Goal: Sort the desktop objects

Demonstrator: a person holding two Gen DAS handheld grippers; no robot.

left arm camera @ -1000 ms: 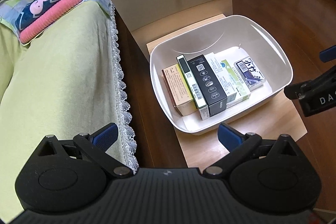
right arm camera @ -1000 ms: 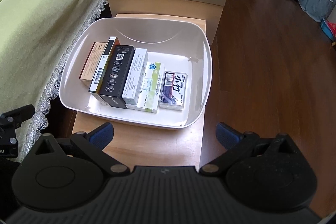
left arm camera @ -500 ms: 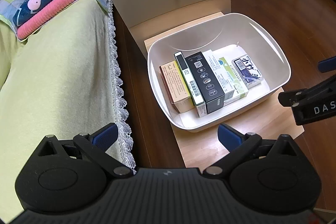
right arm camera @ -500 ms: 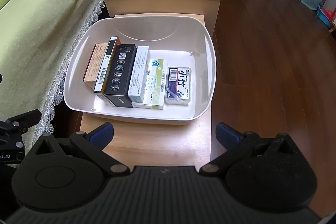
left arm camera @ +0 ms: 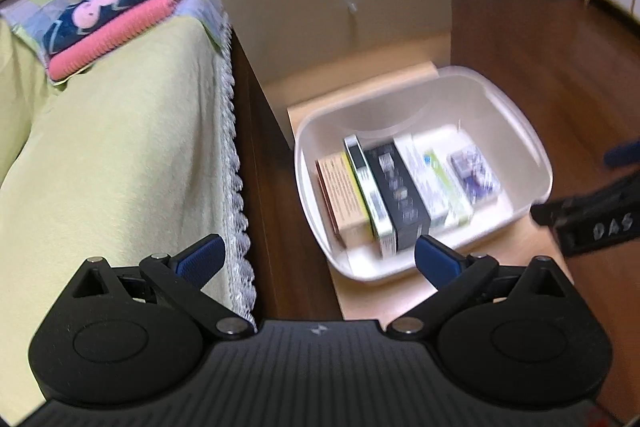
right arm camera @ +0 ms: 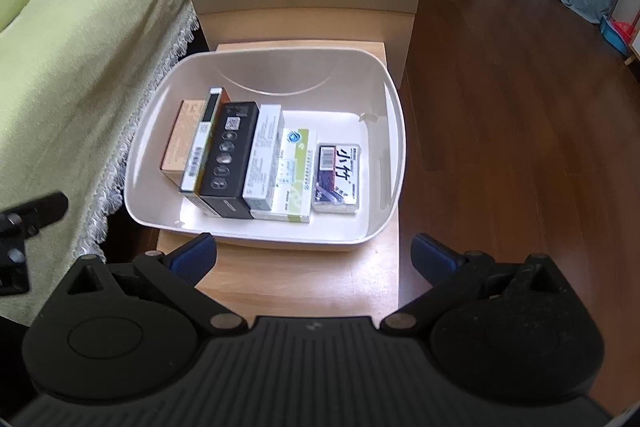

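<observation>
Inside the white bin (right arm camera: 394,131), boxes (right arm camera: 256,159) lie packed side by side, sorting apparently done; left gripper (left arm camera: 320,259) and right gripper (right arm camera: 314,255) hover spread apart, empty.

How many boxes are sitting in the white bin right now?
6, in a row inside the white bin: tan box, thin barcode box, black box, white box, green-white box, small pack. More may hide underneath.

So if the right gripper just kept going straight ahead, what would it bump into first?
Probably the near rim of the white bin, straight ahead of the open right gripper; depth is uncertain.
</observation>
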